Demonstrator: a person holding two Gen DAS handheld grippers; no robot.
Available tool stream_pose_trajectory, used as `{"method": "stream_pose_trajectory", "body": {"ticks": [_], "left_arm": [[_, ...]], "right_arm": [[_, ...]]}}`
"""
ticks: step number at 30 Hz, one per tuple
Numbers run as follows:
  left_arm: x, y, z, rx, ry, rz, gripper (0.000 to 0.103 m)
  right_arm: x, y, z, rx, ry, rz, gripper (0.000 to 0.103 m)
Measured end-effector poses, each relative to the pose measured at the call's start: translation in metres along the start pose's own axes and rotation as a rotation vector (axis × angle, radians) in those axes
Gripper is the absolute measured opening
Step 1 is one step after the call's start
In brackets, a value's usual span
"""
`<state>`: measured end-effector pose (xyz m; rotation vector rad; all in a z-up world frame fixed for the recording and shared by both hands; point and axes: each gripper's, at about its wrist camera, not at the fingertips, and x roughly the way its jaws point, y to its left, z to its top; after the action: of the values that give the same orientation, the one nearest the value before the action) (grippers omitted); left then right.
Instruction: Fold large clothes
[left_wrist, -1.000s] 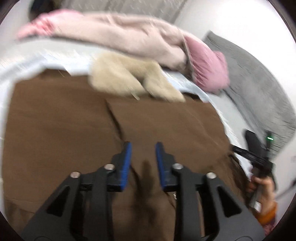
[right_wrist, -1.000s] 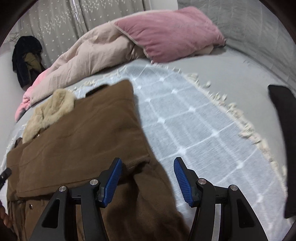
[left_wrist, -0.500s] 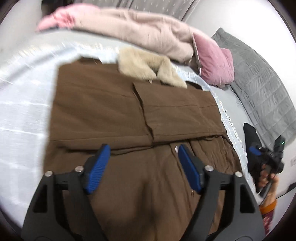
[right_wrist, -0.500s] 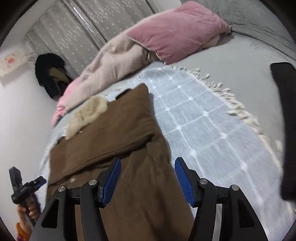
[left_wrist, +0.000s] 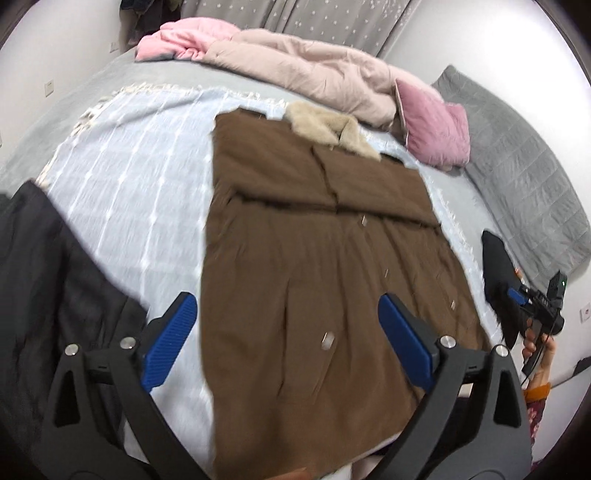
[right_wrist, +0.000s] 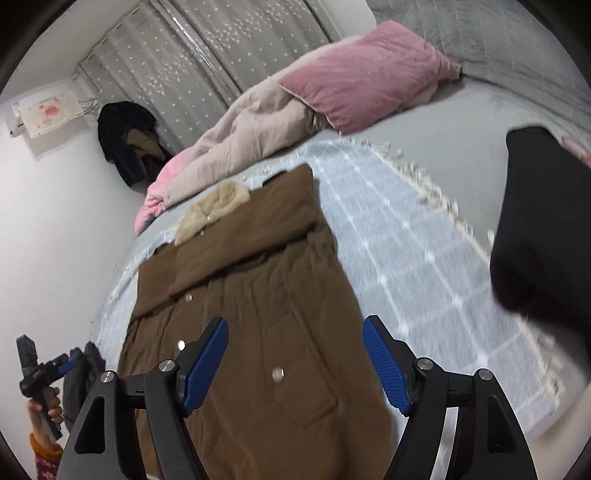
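A brown coat (left_wrist: 325, 266) lies flat on a pale blue checked blanket (left_wrist: 140, 192) spread over a bed. Both sleeves appear already folded in across the chest, so the coat forms a long rectangle with its hem nearest the cameras. The step in hand looks like the pause between folds: sleeves done, the lengthwise fold not yet begun.

The left gripper (left_wrist: 288, 339) hangs above the hem end with its blue ribbed pads spread wide, holding nothing. The right gripper (right_wrist: 295, 365) hovers over the coat's lower right part, also spread wide and empty.

The likely next move is to lower both grippers to the hem corners, at about 6 o'clock in each view, pinch the cloth and carry the hem up toward the collar (left_wrist: 332, 127) at 12 o'clock. The coat looks thick and padded, so each pinch probably needs a deep bite.

The cloth is matte, heavy and softly quilted, with small metal snaps (right_wrist: 277, 374) down the front. The collar is cream and fluffy. Beyond it, at 12 o'clock, lie a rumpled pink duvet (left_wrist: 295, 66) and a velvety pink pillow (right_wrist: 365, 70). The blanket has a tasselled fringe. A black garment (right_wrist: 546, 229) sits at 3 o'clock in the right view, well apart from the coat.
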<state>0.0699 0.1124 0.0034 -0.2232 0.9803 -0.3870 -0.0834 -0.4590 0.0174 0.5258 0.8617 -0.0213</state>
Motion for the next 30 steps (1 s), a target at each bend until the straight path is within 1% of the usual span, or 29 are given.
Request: {"method": "stream_pose_trajectory", "body": {"ticks": [3, 5, 7, 8, 10, 12, 13, 15, 16, 17, 18, 20, 22, 24, 25, 26, 27, 30], "left_arm": [[0.001, 0.012, -0.027, 0.008, 0.034, 0.012, 0.098], [0.007, 0.020, -0.042, -0.003, 0.068, 0.001, 0.098], [0.020, 0.028, -0.057, -0.026, 0.118, -0.013, 0.098], [0.030, 0.032, -0.066, -0.038, 0.154, -0.010, 0.098], [0.042, 0.035, -0.079, -0.046, 0.197, 0.007, 0.098], [0.051, 0.035, -0.091, -0.043, 0.225, -0.010, 0.098], [0.055, 0.033, -0.095, -0.041, 0.240, -0.026, 0.098], [0.065, 0.030, -0.106, -0.041, 0.274, -0.066, 0.097], [0.069, 0.028, -0.111, -0.038, 0.292, -0.074, 0.097], [0.073, 0.023, -0.117, -0.019, 0.304, -0.061, 0.097], [0.073, 0.018, -0.121, 0.012, 0.295, -0.044, 0.097], [0.072, 0.003, -0.129, 0.107, 0.278, -0.004, 0.097], [0.070, -0.003, -0.134, 0.132, 0.274, -0.015, 0.097], [0.067, -0.007, -0.139, 0.130, 0.264, -0.035, 0.095], [0.064, -0.008, -0.141, 0.128, 0.255, -0.041, 0.090], [0.063, -0.009, -0.142, 0.122, 0.254, -0.064, 0.088], [0.063, -0.007, -0.143, 0.104, 0.255, -0.099, 0.087], [0.064, -0.001, -0.140, 0.060, 0.246, -0.138, 0.086]], "right_arm": [[0.017, -0.014, -0.025, 0.043, 0.062, -0.017, 0.076], [0.026, -0.021, -0.036, 0.062, 0.094, -0.031, 0.076], [0.034, -0.030, -0.050, 0.078, 0.117, -0.032, 0.076], [0.038, -0.034, -0.055, 0.086, 0.125, -0.030, 0.076], [0.047, -0.043, -0.064, 0.108, 0.149, -0.025, 0.076], [0.055, -0.050, -0.072, 0.121, 0.174, -0.039, 0.076], [0.062, -0.054, -0.077, 0.124, 0.195, -0.062, 0.076], [0.072, -0.057, -0.083, 0.125, 0.223, -0.079, 0.076], [0.075, -0.056, -0.086, 0.115, 0.219, -0.088, 0.076], [0.076, -0.055, -0.088, 0.100, 0.208, -0.093, 0.077], [0.076, -0.052, -0.089, 0.085, 0.198, -0.097, 0.078], [0.076, -0.049, -0.094, 0.069, 0.180, -0.107, 0.079], [0.074, -0.046, -0.098, 0.070, 0.171, -0.107, 0.079], [0.071, -0.043, -0.104, 0.083, 0.163, -0.088, 0.079], [0.071, -0.042, -0.107, 0.084, 0.160, -0.079, 0.079], [0.070, -0.039, -0.111, 0.078, 0.156, -0.072, 0.079], [0.069, -0.035, -0.114, 0.068, 0.155, -0.071, 0.079], [0.068, -0.023, -0.121, 0.040, 0.159, -0.052, 0.079]]}}
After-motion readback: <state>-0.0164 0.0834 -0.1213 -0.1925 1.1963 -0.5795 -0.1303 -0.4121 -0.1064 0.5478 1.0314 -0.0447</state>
